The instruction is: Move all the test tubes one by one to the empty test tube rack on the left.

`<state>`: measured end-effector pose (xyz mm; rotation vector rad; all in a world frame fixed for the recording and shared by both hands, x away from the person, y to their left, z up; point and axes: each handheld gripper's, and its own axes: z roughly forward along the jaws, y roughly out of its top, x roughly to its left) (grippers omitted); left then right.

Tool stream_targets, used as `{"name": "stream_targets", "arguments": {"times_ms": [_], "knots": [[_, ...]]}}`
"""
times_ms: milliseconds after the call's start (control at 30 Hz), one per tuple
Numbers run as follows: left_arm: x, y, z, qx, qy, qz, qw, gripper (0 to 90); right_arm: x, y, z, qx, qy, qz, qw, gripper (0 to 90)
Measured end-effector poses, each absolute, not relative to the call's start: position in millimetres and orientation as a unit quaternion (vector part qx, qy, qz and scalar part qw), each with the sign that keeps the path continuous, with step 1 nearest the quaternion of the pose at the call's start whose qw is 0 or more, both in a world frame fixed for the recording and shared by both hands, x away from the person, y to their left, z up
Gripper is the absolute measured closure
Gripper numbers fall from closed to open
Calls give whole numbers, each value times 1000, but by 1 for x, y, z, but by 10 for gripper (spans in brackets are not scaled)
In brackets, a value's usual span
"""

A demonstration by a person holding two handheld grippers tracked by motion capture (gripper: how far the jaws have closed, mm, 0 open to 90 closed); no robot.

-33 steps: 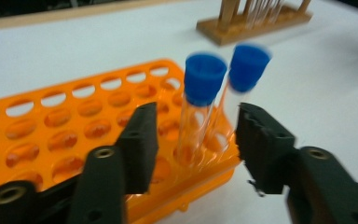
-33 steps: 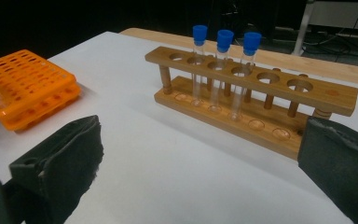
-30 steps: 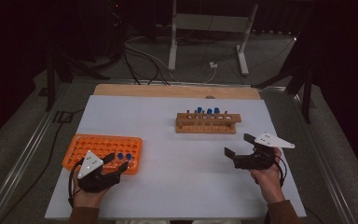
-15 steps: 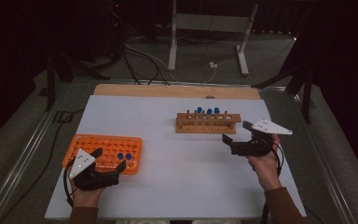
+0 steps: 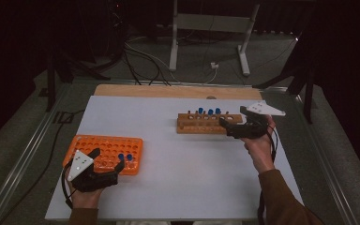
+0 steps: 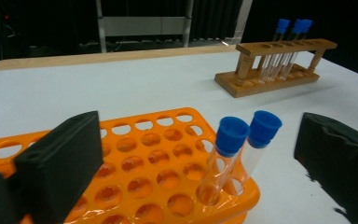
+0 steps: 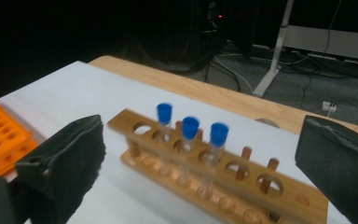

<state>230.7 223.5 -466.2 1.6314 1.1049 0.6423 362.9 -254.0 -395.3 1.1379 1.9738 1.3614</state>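
Your left tongs [image 5: 107, 164] are spread wide and empty, low at the near-left of the white surface [image 5: 178, 178], jaws flanking the near-right corner of the orange tube rack [image 5: 104, 152]. In the left gripper view the left tongs [image 6: 196, 158] frame two blue-capped test tubes [image 6: 226, 156] standing side by side in the orange tube rack [image 6: 140, 163] at its near-right corner; neither jaw touches them. The rest of that rack's holes look empty. Your right tongs [image 5: 228, 126] are also spread and empty, held at the right end of the wooden tube rack [image 5: 208, 123], tips just beside it; can't tell from the high view whether they touch it. In the right gripper view the right tongs [image 7: 200, 158] look along the wooden tube rack [image 7: 214, 182], jaws well apart on either side, three blue-capped tubes [image 7: 189, 140] upright in adjacent holes, slightly blurred, with open holes on both sides of them. From the high view the three tubes [image 5: 209, 112] sit mid-rack. The two racks are well apart, orange at near-left, wooden at far-right of centre. A bare wooden strip [image 5: 168, 91] shows along the far edge of the surface. Beyond that: floor cables [image 5: 145, 61] and a grey metal stand [image 5: 211, 28] in the dark background.
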Motion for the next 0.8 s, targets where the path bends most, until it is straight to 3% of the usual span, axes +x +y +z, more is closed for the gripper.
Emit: {"name": "stream_targets", "arguments": {"times_ms": [333,567,800], "knots": [[231,223,-467,676,457,266,512,10,400,-250,-402,458,710,475,246,173],[231,223,-468,676,459,267,511,10,417,-241,-420,467,715,462,239,512],[231,223,-468,676,460,270,509,10,428,-234,-434,483,709,461,225,634]]}}
